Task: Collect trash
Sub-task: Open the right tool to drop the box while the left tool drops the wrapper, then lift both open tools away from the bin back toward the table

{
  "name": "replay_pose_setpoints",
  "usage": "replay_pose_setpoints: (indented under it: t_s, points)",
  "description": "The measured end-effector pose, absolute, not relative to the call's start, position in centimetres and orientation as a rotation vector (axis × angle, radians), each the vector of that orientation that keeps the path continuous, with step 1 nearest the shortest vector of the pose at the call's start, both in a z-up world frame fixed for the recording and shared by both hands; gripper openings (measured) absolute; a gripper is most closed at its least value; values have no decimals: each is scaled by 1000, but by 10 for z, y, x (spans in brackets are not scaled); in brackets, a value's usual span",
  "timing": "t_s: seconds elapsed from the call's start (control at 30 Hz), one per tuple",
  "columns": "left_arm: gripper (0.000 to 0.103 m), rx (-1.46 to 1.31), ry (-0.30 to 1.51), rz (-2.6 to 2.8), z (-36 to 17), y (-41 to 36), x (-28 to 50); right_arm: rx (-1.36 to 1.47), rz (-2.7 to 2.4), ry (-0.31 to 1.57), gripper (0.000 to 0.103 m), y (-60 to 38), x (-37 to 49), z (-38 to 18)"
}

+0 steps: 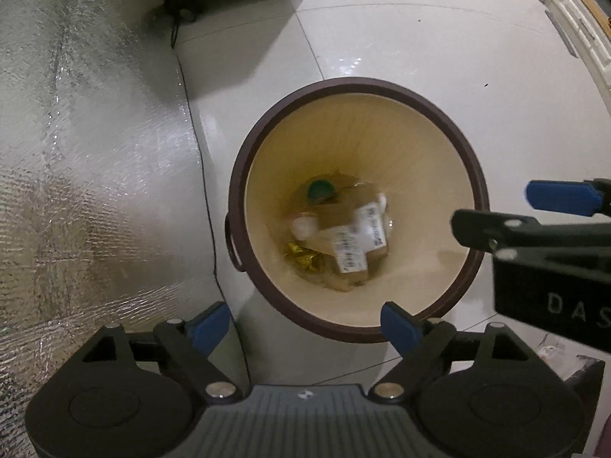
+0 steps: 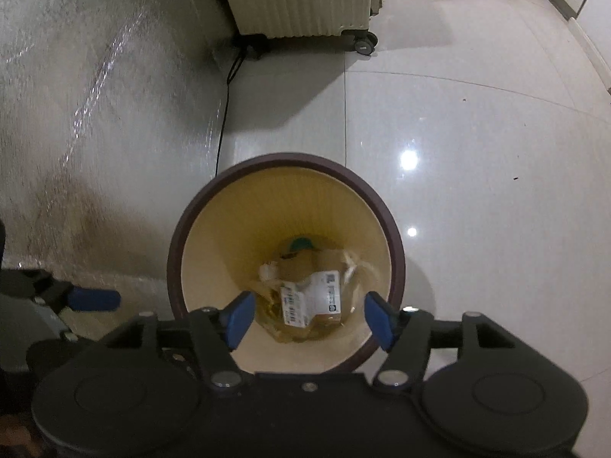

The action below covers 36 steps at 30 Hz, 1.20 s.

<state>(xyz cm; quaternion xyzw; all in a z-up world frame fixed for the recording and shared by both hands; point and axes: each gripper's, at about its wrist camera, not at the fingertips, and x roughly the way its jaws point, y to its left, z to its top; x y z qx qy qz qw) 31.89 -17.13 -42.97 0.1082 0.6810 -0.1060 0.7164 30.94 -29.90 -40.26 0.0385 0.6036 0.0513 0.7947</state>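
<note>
The glossy pale tiled floor [image 1: 420, 38] fills both views, its far edges bent and cut off by the fisheye rim. A silvery quilted foil mat [image 1: 84, 152] covers the left side; its texture smears into blur in the right wrist view. A cream ribbed wheeled case [image 2: 301, 0] stands at the top, only its lower part and castors in frame, with a thin black cable [image 2: 223, 114] running from it along the mat's edge.

The round cream bin with a dark brown rim [image 1: 473, 175] stands on the floor just beside the mat. At its bottom lies the trash: a crumpled brown cardboard parcel with white barcode labels [image 1: 353, 244], a green round cap [image 1: 320, 190], a gold foil wrapper [image 1: 301, 259] and something white that is too blurred to name. The label print cannot be read.

The left gripper [image 1: 305, 330] hovers over the bin's near rim, blue-padded fingers [image 1: 401, 326] spread wide with nothing between them. The right gripper [image 2: 307, 318] hangs above the bin's opening, fingers [image 2: 238, 316] likewise parted and empty; in the left wrist view only its tips enter from the right edge.
</note>
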Motion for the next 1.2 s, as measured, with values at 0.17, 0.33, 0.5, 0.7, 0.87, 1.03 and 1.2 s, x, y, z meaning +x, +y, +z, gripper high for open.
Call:
replay_pose_setpoints:
  t_s: [0.17, 0.33, 0.5, 0.7, 0.87, 1.03, 1.2]
  points:
    - [94, 237, 1510, -209, -425, -164, 317, 53, 114, 1301, 73, -300, 304, -402]
    - [102, 225, 1502, -173, -422, -155, 319, 67, 85, 1301, 85, -303, 301, -401]
    - [103, 200, 1486, -120, -413, -149, 320, 81, 61, 1292, 100, -311, 292, -398]
    - [103, 159, 1447, -99, -395, -141, 315, 75, 17, 1287, 103, -320, 282, -393]
    - [103, 174, 1417, -90, -375, -135, 307, 85, -49, 1304, 103, -330, 271, -384]
    - [103, 184, 1401, -94, -355, -129, 294, 87, -61, 1281, 103, -334, 261, -359]
    - [103, 184, 1356, -92, -326, -127, 277, 104, -73, 1277, 103, -334, 244, -340]
